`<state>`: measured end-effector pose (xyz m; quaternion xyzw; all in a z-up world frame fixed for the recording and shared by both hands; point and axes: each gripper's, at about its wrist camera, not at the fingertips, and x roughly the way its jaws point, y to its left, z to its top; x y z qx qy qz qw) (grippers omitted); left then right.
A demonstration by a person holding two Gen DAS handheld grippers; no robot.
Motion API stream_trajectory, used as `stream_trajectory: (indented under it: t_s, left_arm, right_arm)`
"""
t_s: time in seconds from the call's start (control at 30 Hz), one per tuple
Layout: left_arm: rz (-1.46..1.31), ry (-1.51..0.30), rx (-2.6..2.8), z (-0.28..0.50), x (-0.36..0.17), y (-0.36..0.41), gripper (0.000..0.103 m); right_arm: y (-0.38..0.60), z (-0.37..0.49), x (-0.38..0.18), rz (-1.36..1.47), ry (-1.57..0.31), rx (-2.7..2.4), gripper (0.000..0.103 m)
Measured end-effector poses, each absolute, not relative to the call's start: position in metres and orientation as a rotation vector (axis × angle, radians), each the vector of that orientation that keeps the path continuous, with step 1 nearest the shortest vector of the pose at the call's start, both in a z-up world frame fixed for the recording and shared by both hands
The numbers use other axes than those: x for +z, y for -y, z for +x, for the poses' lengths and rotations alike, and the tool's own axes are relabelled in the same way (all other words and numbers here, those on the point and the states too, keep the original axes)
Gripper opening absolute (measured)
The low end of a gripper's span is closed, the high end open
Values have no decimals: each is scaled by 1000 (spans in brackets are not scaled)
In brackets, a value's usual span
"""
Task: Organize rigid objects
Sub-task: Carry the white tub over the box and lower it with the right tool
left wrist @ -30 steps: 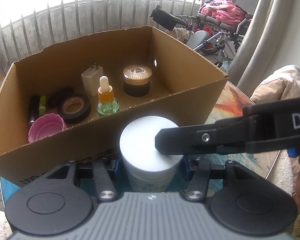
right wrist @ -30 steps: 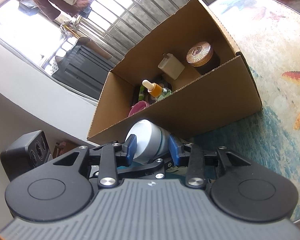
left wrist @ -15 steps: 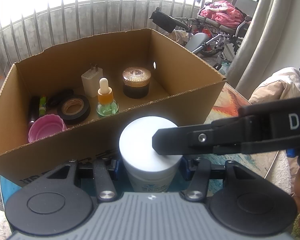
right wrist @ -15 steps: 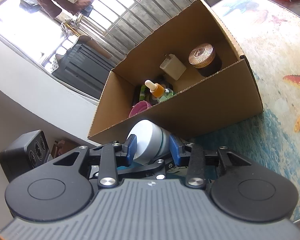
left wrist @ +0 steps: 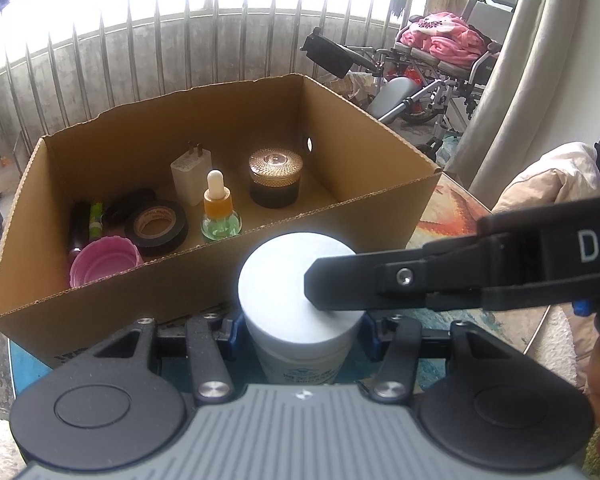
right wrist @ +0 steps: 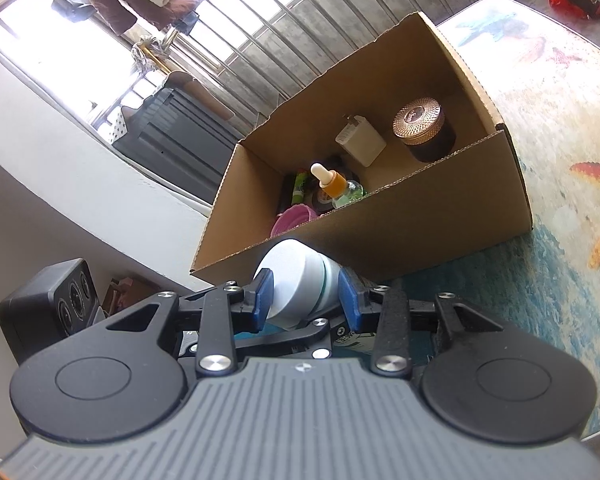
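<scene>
Two grippers: both are on one white jar, in front of the box and still outside it.

Left view, jar: the white jar [left wrist: 300, 300] is round and smooth, with a flat lid and a blue print low on its side. It stands upright, just in front of the box's near wall.

Left view, left gripper: the left gripper [left wrist: 298, 330] is partly open, and its blue pads press on the jar's sides below the lid.

Left view, right gripper: the right gripper [left wrist: 320, 294] comes in from the right, and one black finger lies across the lid.

Left view, box: the cardboard box [left wrist: 380, 216] is brown, stiff and open on top. Inside are a pink cap [left wrist: 106, 260], a black tape roll [left wrist: 156, 230], a little dropper bottle [left wrist: 220, 214] with an orange neck, a white plug [left wrist: 190, 178] and a dark pot [left wrist: 275, 178] with a bumpy gold lid.

Right view, right gripper: the right gripper [right wrist: 304, 298] is open only a little, and its blue pads squeeze the jar's lid [right wrist: 292, 280] from both sides.

Right view, table: the table [right wrist: 560, 280] has a sea picture with orange starfish.

Step now: I think this is either passing the jar from one gripper to the other, or twisting the lid.

Next move: if it goes in the box, one gripper must let go. The other must lift the jar over the near wall and set it in the bare spot in front of the dark pot.

Watch out: the smooth jar could slip or bump the wall.
</scene>
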<state>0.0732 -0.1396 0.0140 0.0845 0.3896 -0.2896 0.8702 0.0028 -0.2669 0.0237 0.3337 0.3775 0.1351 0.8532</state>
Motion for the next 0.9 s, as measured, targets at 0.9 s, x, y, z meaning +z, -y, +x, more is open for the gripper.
stream_trajectory:
  t_s: [0.9]
  left_arm:
    - [186, -557, -655, 93, 125, 174, 54]
  right_arm:
    - [310, 16, 138, 553, -525, 303, 36]
